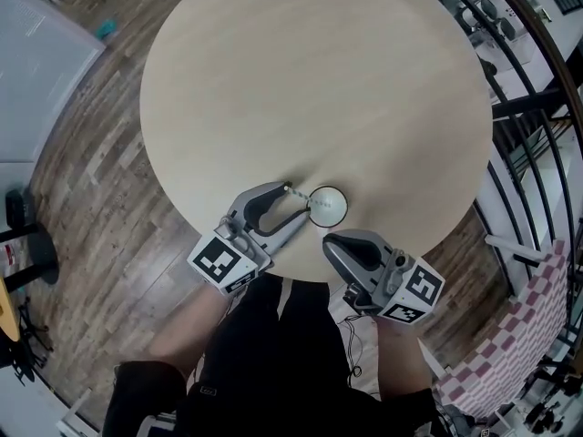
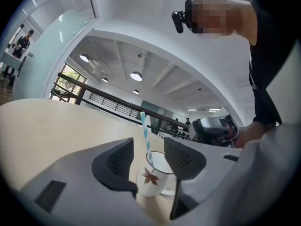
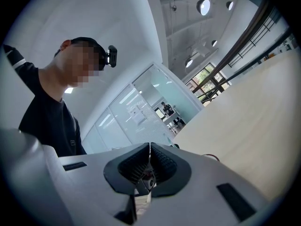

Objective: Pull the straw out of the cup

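The blue-striped straw [image 2: 145, 134] stands nearly upright in the leaf-printed cup [image 2: 153, 178] on the table [image 2: 56, 126]. Its top tips slightly left, untouched between the parted fingers [image 2: 117, 166] of the left gripper [image 2: 149, 149]. The right gripper [image 3: 149, 147] has its fingers pressed together on nothing.

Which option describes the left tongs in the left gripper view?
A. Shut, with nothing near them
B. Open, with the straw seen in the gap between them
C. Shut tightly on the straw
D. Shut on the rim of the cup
B: the left tongs stand wide apart, and the striped straw rises from the cup in the gap, touching neither pad.
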Demonstrator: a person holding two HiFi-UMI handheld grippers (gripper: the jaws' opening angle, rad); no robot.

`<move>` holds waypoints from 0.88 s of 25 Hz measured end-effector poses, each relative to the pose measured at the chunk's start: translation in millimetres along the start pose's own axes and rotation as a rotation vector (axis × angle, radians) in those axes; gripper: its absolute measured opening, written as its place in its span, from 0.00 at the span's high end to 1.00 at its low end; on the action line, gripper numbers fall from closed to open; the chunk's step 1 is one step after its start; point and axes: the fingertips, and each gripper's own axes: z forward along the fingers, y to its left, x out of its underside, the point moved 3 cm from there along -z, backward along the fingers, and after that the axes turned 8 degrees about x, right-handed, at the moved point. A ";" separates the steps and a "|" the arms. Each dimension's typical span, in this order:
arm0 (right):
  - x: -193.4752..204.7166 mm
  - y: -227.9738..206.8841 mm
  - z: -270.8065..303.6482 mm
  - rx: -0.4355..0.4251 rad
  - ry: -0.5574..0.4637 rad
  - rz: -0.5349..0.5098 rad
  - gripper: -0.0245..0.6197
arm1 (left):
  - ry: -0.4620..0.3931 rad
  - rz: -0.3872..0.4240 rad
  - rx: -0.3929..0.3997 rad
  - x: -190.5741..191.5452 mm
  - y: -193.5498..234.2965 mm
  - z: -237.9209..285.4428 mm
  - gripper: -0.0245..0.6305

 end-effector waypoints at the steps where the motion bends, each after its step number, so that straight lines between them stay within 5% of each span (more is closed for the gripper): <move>1: 0.4 -1.6 -0.7 0.001 -0.001 0.003 0.92 | 0.006 -0.007 0.011 1.9 -0.1 3.9 0.67; 15: 1.5 -14.4 -11.5 0.012 -0.007 0.038 0.92 | 0.060 -0.047 0.028 21.4 -0.8 25.0 0.68; 22: -10.4 -4.8 -9.9 0.007 -0.028 0.036 0.92 | 0.071 -0.039 0.058 11.5 -11.4 23.8 0.89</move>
